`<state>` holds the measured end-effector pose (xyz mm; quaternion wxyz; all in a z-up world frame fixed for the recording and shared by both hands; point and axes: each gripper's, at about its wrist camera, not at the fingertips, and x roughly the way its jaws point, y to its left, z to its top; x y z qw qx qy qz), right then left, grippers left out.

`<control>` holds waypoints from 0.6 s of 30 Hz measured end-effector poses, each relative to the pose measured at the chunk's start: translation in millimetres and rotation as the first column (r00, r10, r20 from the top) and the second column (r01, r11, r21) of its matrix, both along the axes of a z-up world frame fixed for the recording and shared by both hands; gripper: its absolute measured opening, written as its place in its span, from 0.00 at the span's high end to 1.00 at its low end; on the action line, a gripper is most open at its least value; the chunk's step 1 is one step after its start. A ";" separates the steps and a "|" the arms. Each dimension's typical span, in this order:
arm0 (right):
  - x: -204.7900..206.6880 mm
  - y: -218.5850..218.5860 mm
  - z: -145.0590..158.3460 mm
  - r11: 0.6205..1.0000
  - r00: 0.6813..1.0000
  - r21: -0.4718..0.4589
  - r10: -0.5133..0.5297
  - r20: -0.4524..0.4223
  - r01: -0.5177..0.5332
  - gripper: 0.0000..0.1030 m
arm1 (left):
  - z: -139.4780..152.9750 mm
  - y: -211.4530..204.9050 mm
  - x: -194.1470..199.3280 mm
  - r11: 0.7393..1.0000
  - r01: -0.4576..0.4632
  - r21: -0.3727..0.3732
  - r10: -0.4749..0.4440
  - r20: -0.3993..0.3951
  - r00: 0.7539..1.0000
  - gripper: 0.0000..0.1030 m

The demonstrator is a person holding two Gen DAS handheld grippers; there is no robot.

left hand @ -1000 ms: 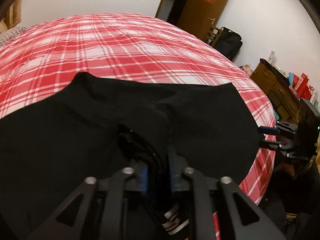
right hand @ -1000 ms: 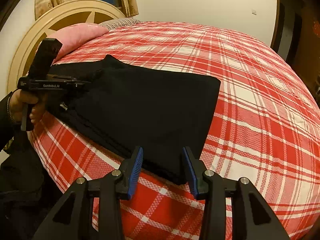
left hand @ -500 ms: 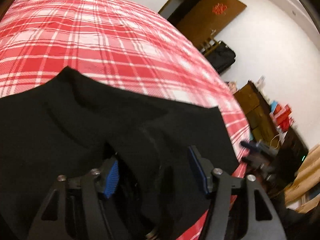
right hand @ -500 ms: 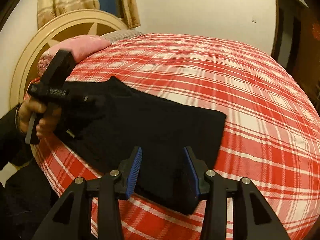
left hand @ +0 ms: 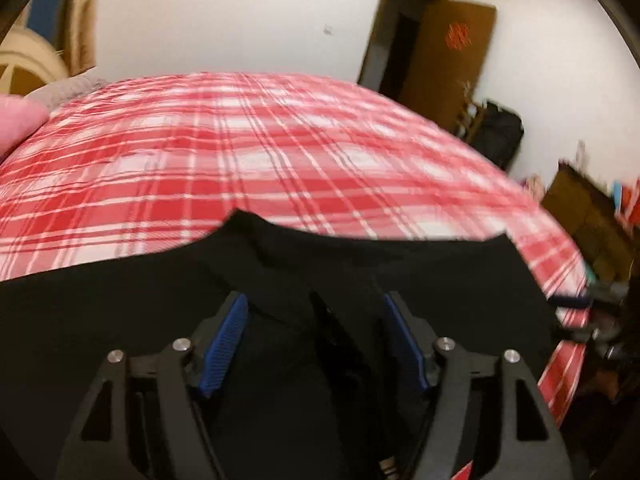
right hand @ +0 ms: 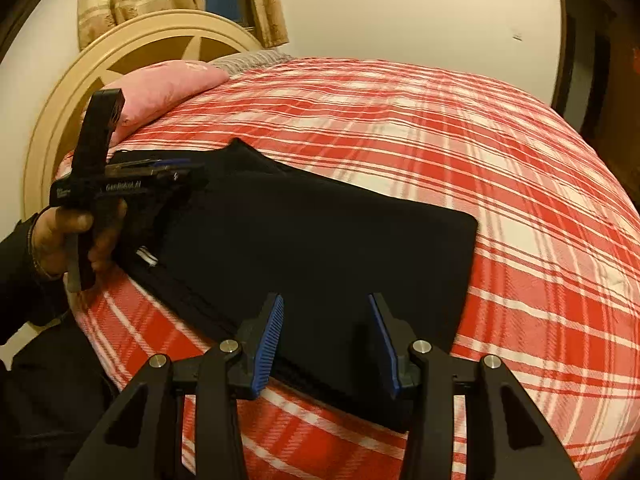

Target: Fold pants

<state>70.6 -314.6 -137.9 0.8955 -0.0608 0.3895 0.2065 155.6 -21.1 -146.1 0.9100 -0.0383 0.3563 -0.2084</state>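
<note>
I read "GenRobot.AI" in white on the side of the left tongs (right hand: 176, 170), just above the hand (right hand: 76, 236). The red emblem (left hand: 457, 37) on the brown door (left hand: 448, 52) is too blurred to read.

Your pants (right hand: 320, 248) are matt black cloth on the bed's (right hand: 460, 140) woven plaid cover. Each claw (right hand: 326, 340) is matt black plastic with ribbed blue pads (right hand: 269, 340) and shiny metal pins.

Left wrist view: low, close over pants (left hand: 120, 320), facing door (left hand: 448, 52) at 1 o'clock. Right wrist view: bed-edge vantage, facing headboard (right hand: 60, 112) at 10 o'clock. Shared: pants, bed (right hand: 440, 128).
</note>
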 end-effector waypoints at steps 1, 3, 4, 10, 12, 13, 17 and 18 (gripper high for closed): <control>0.8 7.0 1.5 1.000 1.000 0.017 0.022 -0.004 -0.022 0.56 | 4.1 0.2 -2.9 1.000 -0.013 -0.009 0.013 0.016 1.000 0.20; 3.1 21.7 1.1 0.998 0.998 0.026 0.058 -0.012 -0.057 0.53 | 4.7 -0.6 -7.5 0.999 -0.022 0.026 0.022 0.019 1.000 0.13; 3.8 31.4 0.3 0.996 0.997 0.026 0.081 -0.011 -0.081 0.53 | 2.1 -2.7 -7.7 0.998 -0.026 0.051 0.025 0.012 1.000 0.13; 14.1 98.0 -33.8 0.976 0.975 -0.073 0.200 -0.098 -0.207 0.52 | -0.2 12.2 -14.2 0.990 -0.071 0.122 0.075 -0.033 0.997 0.13; 14.0 106.2 -28.6 0.969 0.968 -0.075 0.227 -0.105 -0.235 0.51 | 2.6 25.1 -17.7 0.979 -0.111 0.170 0.118 -0.034 0.992 0.13; 14.6 107.6 -22.8 0.970 0.966 -0.041 0.235 -0.106 -0.241 0.51 | 3.5 29.4 -19.6 0.975 -0.124 0.184 0.132 -0.030 0.991 0.12; 21.7 122.0 -0.5 0.971 0.971 0.015 0.237 -0.016 -0.237 0.51 | 10.0 58.0 -28.0 0.948 -0.197 0.249 0.203 0.002 0.979 0.05; 25.9 127.4 0.4 0.972 0.972 0.025 0.233 -0.011 -0.233 0.51 | 10.7 63.5 -29.2 0.943 -0.212 0.257 0.218 0.006 0.976 0.05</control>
